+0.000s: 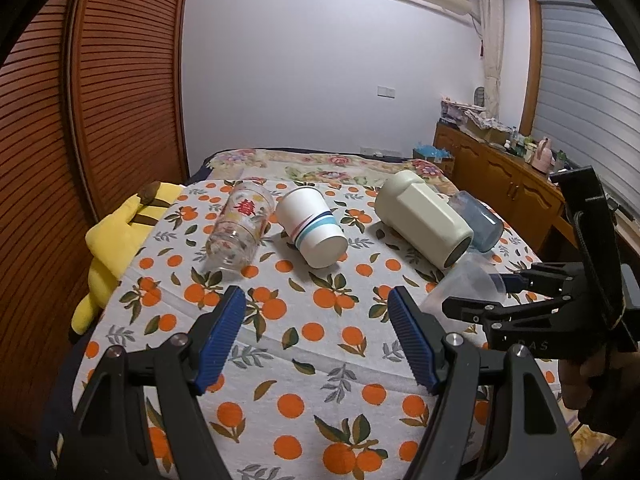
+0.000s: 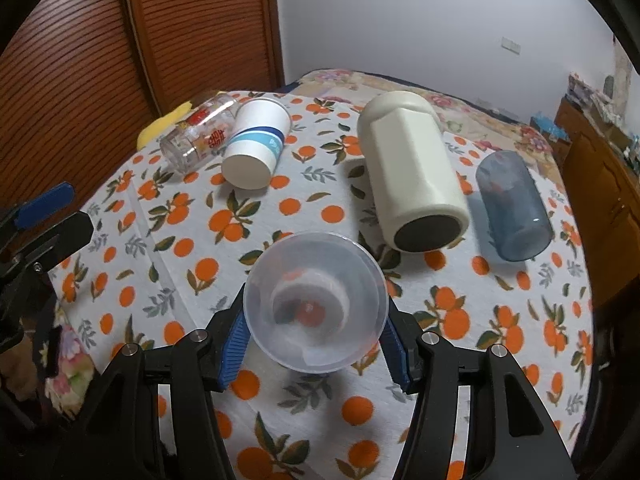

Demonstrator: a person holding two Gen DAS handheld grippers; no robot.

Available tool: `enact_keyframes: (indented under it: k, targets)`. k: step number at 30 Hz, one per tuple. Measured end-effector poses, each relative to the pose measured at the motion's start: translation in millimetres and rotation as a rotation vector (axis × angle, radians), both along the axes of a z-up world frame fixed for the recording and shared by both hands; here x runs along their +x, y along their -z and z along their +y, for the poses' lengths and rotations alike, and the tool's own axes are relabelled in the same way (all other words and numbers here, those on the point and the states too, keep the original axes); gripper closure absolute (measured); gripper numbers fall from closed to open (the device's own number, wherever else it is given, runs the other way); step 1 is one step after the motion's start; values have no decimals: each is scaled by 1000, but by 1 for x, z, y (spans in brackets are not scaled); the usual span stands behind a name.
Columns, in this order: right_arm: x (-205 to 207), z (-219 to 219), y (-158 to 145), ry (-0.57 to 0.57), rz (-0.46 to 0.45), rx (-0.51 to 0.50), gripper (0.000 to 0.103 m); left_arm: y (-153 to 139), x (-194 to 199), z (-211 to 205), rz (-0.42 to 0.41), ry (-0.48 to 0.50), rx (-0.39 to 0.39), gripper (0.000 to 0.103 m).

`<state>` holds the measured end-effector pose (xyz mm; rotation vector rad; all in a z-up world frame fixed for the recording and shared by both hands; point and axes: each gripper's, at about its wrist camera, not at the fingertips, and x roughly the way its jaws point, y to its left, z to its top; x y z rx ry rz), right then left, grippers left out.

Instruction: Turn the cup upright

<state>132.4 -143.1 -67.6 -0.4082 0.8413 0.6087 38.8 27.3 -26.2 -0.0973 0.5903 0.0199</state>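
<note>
My right gripper (image 2: 316,336) is shut on a clear plastic cup (image 2: 316,302), mouth up toward the camera, held just above the orange-print cloth (image 2: 200,240); it also shows in the left wrist view (image 1: 464,284). My left gripper (image 1: 318,320) is open and empty above the cloth (image 1: 312,352). Lying on their sides are a printed glass (image 1: 240,232), a white paper cup (image 1: 312,228), a cream mug (image 1: 424,216) and a blue glass (image 1: 480,220). In the right wrist view they are the glass (image 2: 200,136), paper cup (image 2: 256,144), mug (image 2: 412,176) and blue glass (image 2: 512,204).
A yellow plush toy (image 1: 116,248) lies at the cloth's left edge beside a slatted wooden door (image 1: 100,100). A wooden cabinet (image 1: 500,176) with clutter stands at the right. The left gripper's finger shows at the left edge of the right wrist view (image 2: 44,204).
</note>
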Motion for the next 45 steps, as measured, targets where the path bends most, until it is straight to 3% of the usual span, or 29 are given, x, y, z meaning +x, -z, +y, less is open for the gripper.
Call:
enact_keyframes:
  k: [11,17,22,30,33,37,45]
  targets:
    - [-10,-10,-10,-7,7,96,34,-18,-4,-10,-34,8,34,29]
    - [-21,-29,-24,33,-44,151,33,-29,-3,-22,-51,33,51,29]
    - [-36,-46,-41,64,-137,182,32,-39,-5,-32,-70,54,59,27]
    - [-69,-73,-55,142,-288,250,14,-40,-9,-49,-78,82,50,25]
    - [-75,-81,-56,174,-308,275,9,-40,-12,-53,-84,83,53,24]
    - [-83,-90,-62,211,-349,304,0,-38,-15,-55,-96,87,67,15]
    - [-87,-91,-59,238,-367,278,0,-34,-24,-53,-109,74,68,9]
